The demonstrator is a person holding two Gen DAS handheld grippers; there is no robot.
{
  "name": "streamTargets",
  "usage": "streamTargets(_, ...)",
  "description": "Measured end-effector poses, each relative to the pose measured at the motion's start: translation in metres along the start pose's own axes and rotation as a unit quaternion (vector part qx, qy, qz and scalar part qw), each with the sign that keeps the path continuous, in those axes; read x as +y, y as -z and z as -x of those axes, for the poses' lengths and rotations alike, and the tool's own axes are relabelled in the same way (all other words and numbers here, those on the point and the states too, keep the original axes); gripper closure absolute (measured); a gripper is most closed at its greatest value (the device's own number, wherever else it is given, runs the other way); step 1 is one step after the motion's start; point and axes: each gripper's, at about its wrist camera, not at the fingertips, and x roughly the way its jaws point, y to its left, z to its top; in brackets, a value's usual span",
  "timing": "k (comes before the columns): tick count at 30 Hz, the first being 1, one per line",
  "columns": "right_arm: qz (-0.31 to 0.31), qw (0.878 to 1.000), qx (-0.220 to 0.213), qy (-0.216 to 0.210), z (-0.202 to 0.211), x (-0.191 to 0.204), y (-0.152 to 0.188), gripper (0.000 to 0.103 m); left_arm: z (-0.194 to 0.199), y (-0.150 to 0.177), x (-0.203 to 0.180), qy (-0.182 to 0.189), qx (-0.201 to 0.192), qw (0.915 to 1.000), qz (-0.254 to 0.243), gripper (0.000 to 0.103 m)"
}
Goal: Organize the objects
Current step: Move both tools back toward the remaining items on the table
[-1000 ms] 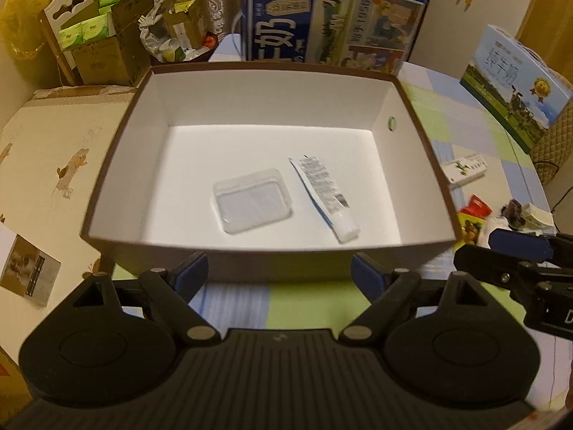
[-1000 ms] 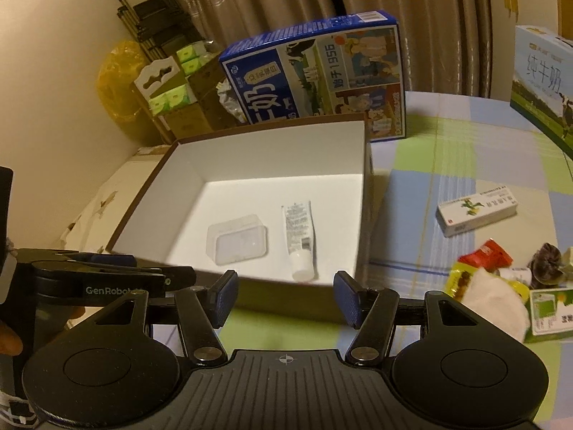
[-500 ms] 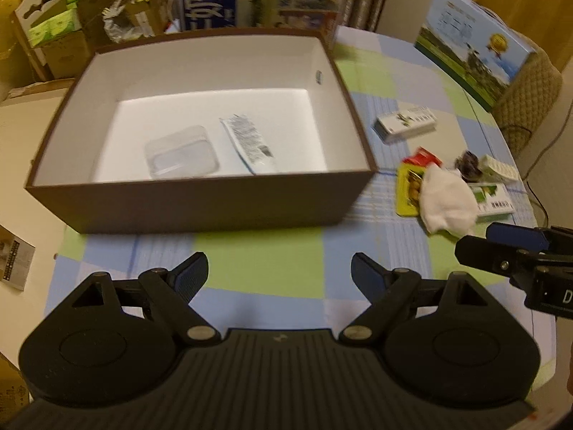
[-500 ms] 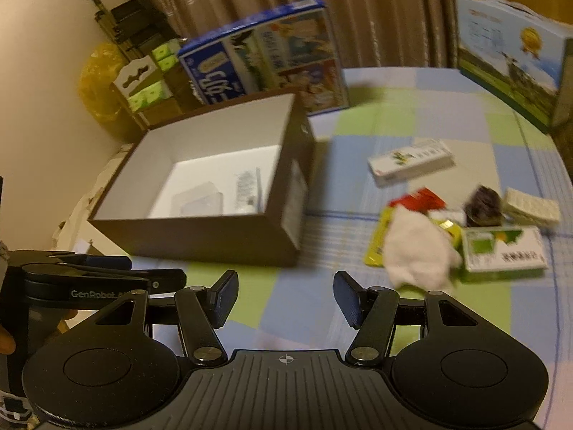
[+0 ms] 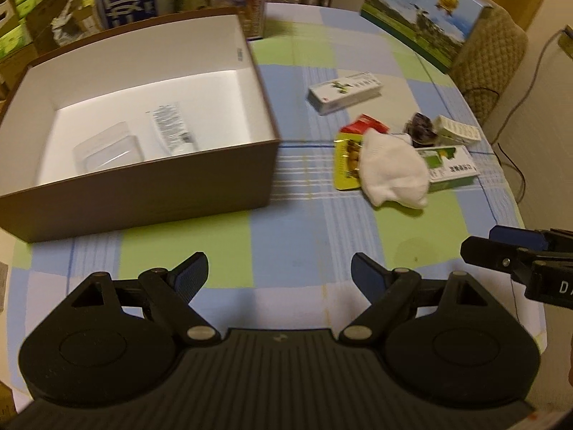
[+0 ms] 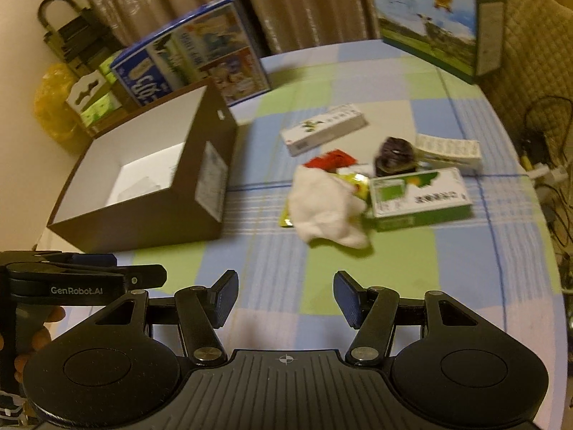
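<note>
Both grippers hover low over the near edge of the table point(image 5: 293, 236), fingers spread and holding nothing: the left gripper point(image 5: 279, 274) at 6 o'clock in its own view, the right gripper point(image 6: 284, 295) likewise. Bare checked cloth lies open ahead of both.

The brown box point(image 5: 143, 186) sits at 10 o'clock from the left gripper, its near wall well clear of the fingers. Inside lie a clear case point(image 5: 107, 147) and a tube point(image 5: 170, 130), side by side.

The loose pile is at 1 o'clock, apart from the box's right wall with a free strip between. A white cloth point(image 5: 392, 170) lies over a yellow packet point(image 5: 345, 165) and touches a green carton point(image 5: 451, 166). Behind are a red packet point(image 5: 361, 125), a dark lump point(image 5: 420, 129) and 2 white cartons, one long point(image 5: 343, 91), one small point(image 5: 456, 129) near the table's right edge.
</note>
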Motion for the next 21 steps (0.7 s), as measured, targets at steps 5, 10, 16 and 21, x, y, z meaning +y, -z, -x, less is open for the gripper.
streamTargets(5, -0.022, 1.000, 0.002, 0.012, 0.005, -0.017, 0.005, 0.047, -0.005, 0.000, -0.022, 0.012, -0.002, 0.9995, -0.030, 0.018)
streamTargets(10, -0.040, 0.999, 0.001, 0.028, 0.009, -0.035, 0.007, 0.047, -0.014, -0.001, -0.040, 0.027, 0.003, 0.9985, -0.047, 0.018)
streamTargets(16, -0.057, 0.997, -0.004, 0.045, 0.012, -0.056, 0.006, 0.047, -0.025, -0.007, -0.061, 0.044, -0.003, 0.9970, -0.063, 0.018)
streamTargets(21, -0.067, 0.996, -0.004, 0.052, 0.014, -0.070, 0.006, 0.047, -0.037, -0.015, -0.077, 0.054, -0.012, 0.9959, -0.071, 0.019)
